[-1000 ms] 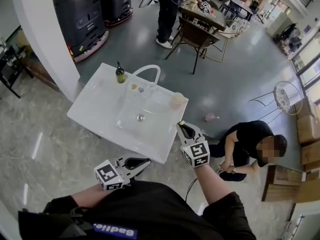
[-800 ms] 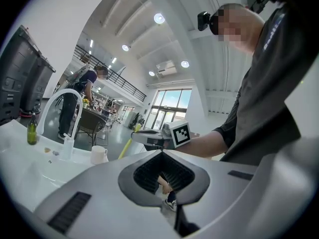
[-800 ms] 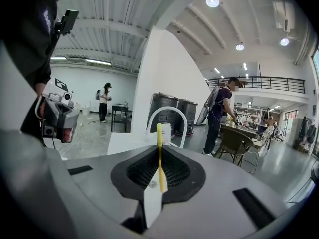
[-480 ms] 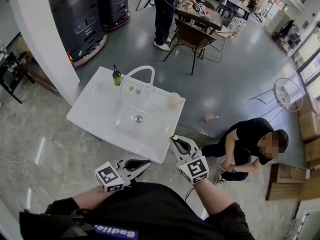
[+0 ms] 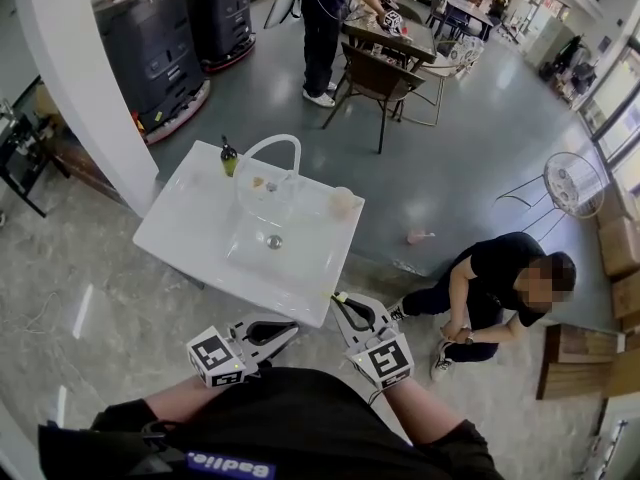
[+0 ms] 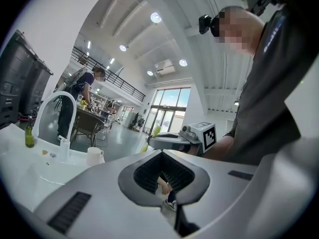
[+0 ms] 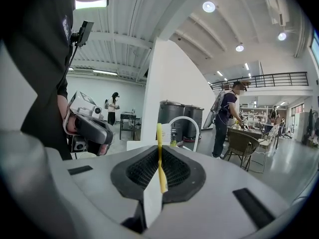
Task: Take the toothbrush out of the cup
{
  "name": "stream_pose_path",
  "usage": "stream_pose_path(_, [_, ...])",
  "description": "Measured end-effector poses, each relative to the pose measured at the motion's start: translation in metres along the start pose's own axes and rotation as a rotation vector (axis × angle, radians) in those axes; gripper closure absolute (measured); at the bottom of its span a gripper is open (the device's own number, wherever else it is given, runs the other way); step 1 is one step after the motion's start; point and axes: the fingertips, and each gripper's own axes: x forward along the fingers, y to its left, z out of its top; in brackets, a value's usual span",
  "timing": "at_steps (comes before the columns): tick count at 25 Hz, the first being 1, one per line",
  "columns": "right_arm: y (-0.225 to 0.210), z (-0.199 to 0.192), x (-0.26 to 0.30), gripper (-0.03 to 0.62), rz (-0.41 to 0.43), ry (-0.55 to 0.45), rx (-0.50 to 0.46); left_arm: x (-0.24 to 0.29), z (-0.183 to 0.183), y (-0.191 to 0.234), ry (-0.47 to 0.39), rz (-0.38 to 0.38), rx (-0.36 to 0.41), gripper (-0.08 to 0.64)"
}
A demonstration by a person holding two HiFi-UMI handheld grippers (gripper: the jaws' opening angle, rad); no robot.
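Big open hall: grey polished floor [image 5: 480, 118], a white pillar [image 5: 80, 88] on the left and two black machines [image 5: 150, 38] parked at the back. In the middle stands a white sink counter [image 5: 185, 223] w/ an arched white tap [image 6: 56, 93] at the far side of its basin. One person [image 5: 325, 18] stands at a table further back. Another [image 5: 495, 273] crouches on the floor off to the counter's right. The operator is at the counter's near corner, both arms out front.

The left gripper [image 5: 272, 331] is held level, just off the counter's near edge. Its jaws are pressed together w/ nothing btwn them. The right gripper [image 5: 347, 311] is beside it, by the counter's near right corner, tipped a bit downward, its jaws pinching the toothbrush [image 7: 160, 158].

Smaller stuff on the counter:
- A green bottle [image 5: 229, 158] stands left of the tap.
- The cup [image 5: 342, 201] stands upright at the far right corner, right of the basin (pale, w/ a handle, going by the left gripper view).

The toothbrush is thin and yellow, out of the cup and well apart from it. It sits edge-on btwn the right gripper's pads, its end poking past the jaw tips. From the head view only a small yellow-green tip shows at the front of those jaws.
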Motion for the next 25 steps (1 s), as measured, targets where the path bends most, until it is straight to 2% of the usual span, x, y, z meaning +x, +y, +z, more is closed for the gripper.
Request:
stream_pose_path(2, [0.004, -0.002, -0.004, 0.565, 0.002, -0.011, -0.007, -0.001, 0.0, -0.002, 0.001, 0.004, 0.003, 0.554])
stream_pose_path(13, [0.034, -0.002, -0.019, 0.563, 0.021, -0.036, 0.098, -0.001, -0.006, -0.011, 0.024, -0.004, 0.024, 0.553])
stream_pose_path(25, [0.044, -0.012, -0.025, 0.563, 0.026, -0.043, 0.112, 0.004, -0.007, -0.016, 0.025, -0.016, 0.035, 0.554])
